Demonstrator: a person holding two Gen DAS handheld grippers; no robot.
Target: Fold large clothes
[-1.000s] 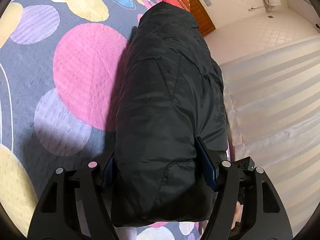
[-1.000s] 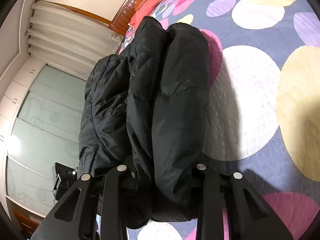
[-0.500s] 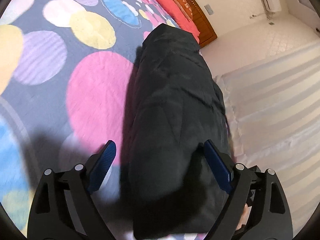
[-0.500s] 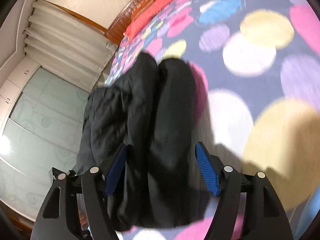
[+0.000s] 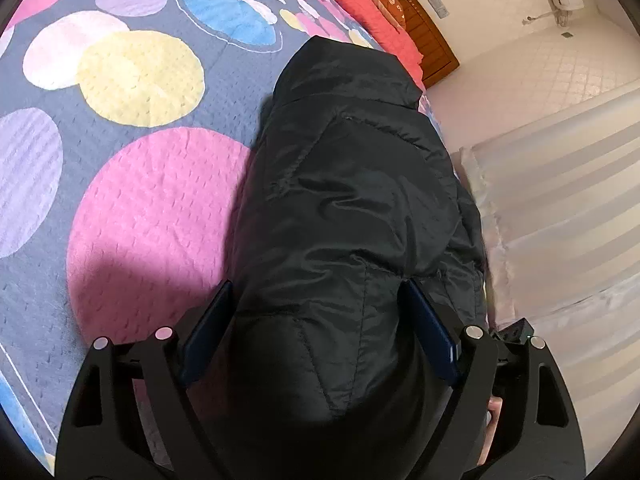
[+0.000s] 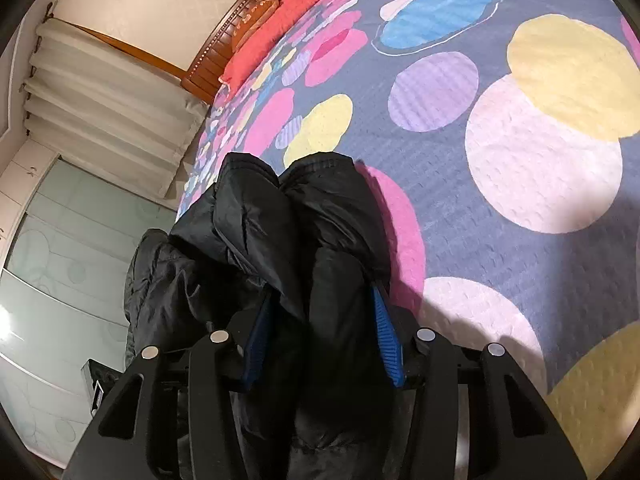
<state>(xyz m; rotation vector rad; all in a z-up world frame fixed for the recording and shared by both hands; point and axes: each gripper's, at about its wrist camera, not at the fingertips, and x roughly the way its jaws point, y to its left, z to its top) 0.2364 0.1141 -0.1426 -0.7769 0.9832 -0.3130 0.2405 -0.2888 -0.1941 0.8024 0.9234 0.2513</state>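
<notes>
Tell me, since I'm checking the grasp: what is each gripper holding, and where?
Both grippers, left gripper and right gripper, are closing around the near end of the folded black jacket.

I can read no text, label, brand, number or sign in either wrist view. The black quilted puffer jacket shows no tag or logo that I can make out, and the grey bedspread with coloured circles carries only its pattern, no lettering.

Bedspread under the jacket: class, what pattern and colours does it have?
The bedspread is grey-blue with big pink, yellow, lilac, white and blue circles; the right wrist view shows it best.
</notes>
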